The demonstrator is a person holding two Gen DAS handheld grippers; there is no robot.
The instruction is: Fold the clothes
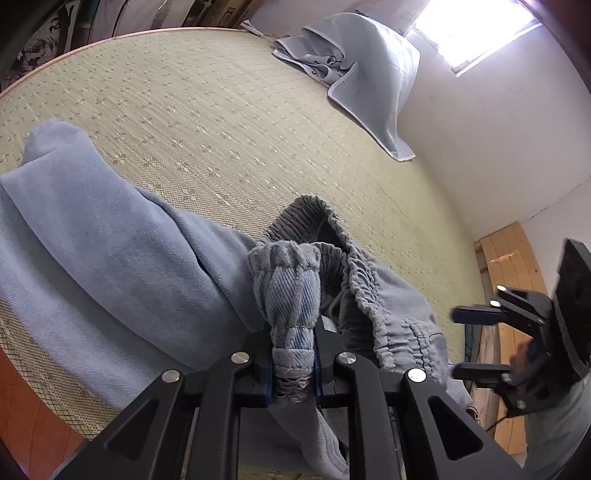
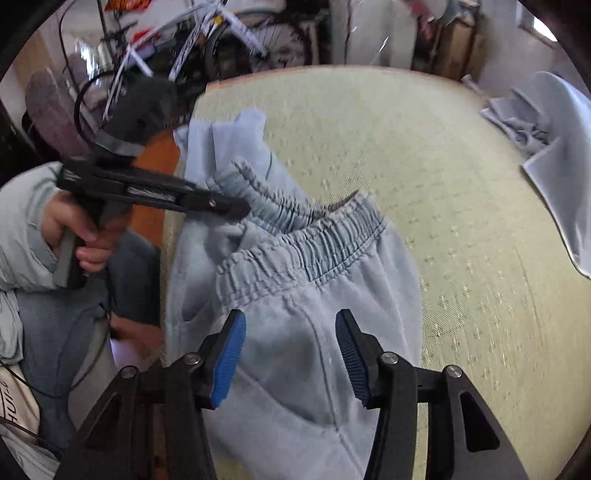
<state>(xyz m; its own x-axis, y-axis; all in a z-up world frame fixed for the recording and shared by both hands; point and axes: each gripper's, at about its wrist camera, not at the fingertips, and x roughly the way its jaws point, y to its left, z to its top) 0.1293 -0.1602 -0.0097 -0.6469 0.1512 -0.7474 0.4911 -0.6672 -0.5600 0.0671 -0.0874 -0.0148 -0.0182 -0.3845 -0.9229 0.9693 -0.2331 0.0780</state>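
Light blue denim pants [image 1: 110,258] with an elastic waistband [image 1: 354,273] lie on a woven green mat [image 1: 221,129]. My left gripper [image 1: 293,350] is shut on a bunched fold of the waistband, lifting it off the mat. In the right wrist view the pants [image 2: 295,373] spread below my right gripper [image 2: 291,343], whose blue pads stand open above the cloth with nothing pressed between them. The left gripper [image 2: 236,208] reaches in from the left, held by a hand [image 2: 85,236], and bites the waistband [image 2: 325,254]. The right gripper [image 1: 472,341] shows open at the right edge of the left wrist view.
A pale blue blanket [image 1: 369,81] lies crumpled at the mat's far corner against the white wall, also visible as the blanket [image 2: 554,155]. Wooden boards [image 1: 513,277] stand beside the bed. A bicycle [image 2: 229,33] and clutter sit beyond the far edge. The person's legs [image 2: 55,332] are at the left.
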